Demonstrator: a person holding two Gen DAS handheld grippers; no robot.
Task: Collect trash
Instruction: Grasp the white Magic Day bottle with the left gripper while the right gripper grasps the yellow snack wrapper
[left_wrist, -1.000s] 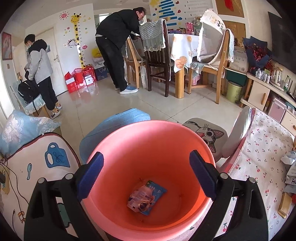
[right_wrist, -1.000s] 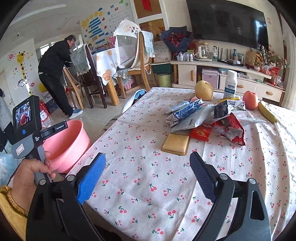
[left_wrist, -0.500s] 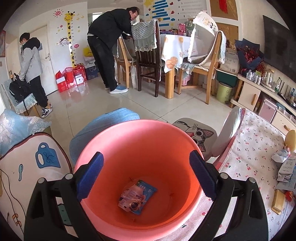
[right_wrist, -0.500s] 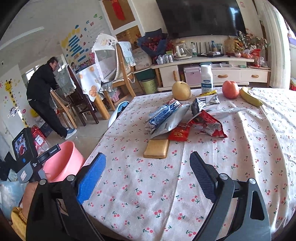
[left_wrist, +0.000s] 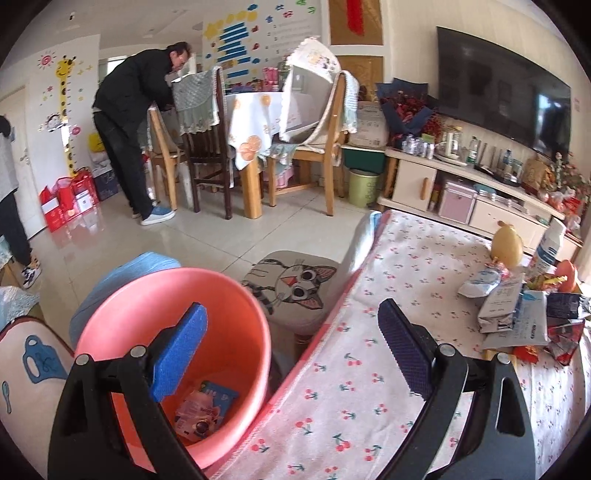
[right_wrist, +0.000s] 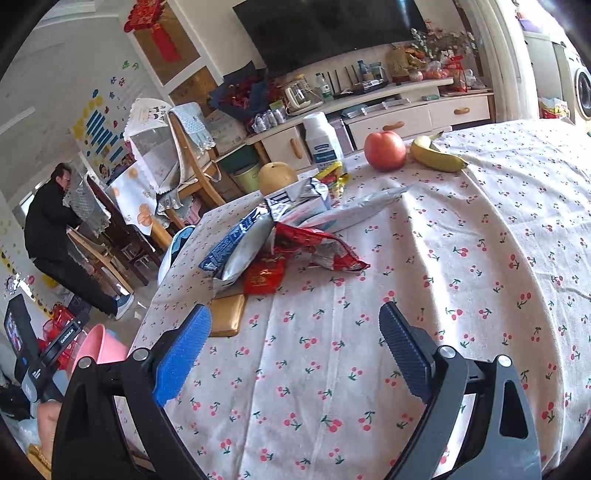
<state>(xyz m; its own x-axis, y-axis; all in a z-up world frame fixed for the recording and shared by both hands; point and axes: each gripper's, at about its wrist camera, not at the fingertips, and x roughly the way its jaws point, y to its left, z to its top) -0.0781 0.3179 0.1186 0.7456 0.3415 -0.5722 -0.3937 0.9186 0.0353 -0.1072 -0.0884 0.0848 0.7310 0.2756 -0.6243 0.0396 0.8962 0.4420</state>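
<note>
Crinkled foil snack wrappers (right_wrist: 295, 225) lay at twelve o'clock; the empty right gripper (right_wrist: 295, 347) (jaws wide) likely needed to reach and close.

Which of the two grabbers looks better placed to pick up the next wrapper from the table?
Right. The right gripper is open, facing the wrapper pile. The left gripper straddles the pink bucket and table edge.

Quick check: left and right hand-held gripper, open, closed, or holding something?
Left hand-held gripper: open, holding nothing, above the pink basin.
Right hand-held gripper: open, holding nothing, above the tablecloth.
</note>
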